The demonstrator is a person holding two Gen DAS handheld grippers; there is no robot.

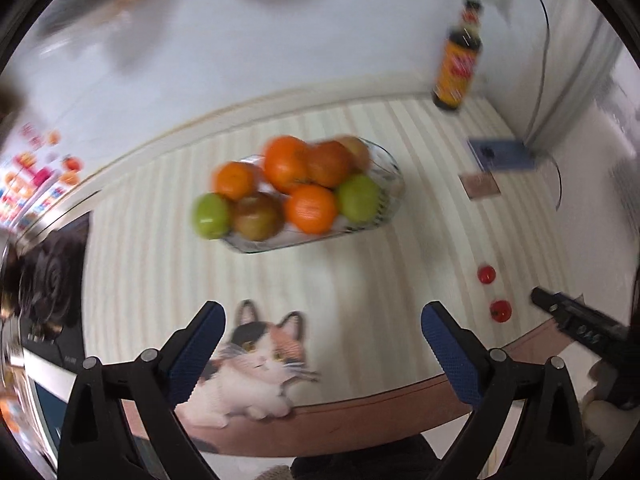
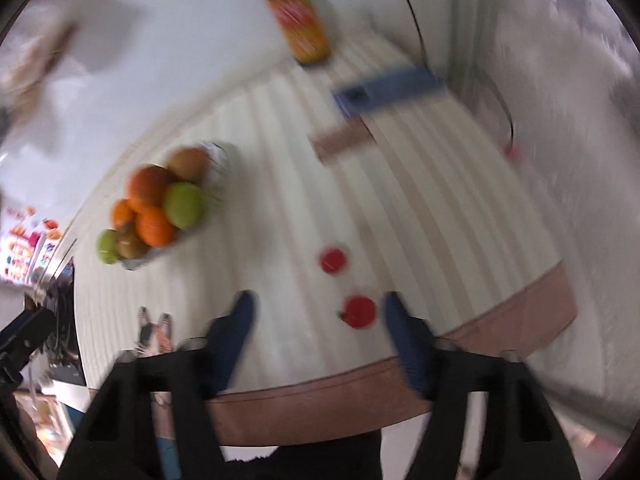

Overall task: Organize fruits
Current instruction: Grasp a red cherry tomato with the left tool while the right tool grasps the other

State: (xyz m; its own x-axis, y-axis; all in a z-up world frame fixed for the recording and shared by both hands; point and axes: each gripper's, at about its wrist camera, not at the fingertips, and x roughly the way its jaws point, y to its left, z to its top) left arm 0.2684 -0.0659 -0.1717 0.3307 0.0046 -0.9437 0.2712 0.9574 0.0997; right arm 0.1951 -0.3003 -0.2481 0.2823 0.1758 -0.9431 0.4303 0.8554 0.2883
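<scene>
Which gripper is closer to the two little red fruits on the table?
Right. The right gripper hangs open just before the nearer red fruit; the left gripper, also open, faces the glass bowl.

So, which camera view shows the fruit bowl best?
The left wrist view: the fruit bowl sits near the middle, fairly sharp, with its oranges and green fruits easy to tell apart. In the right wrist view the bowl is off to the left, smaller and blurred.

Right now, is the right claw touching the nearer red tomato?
Apart. The right wrist view shows striped cloth between the near tomato and both fingers of the open right claw.
</scene>
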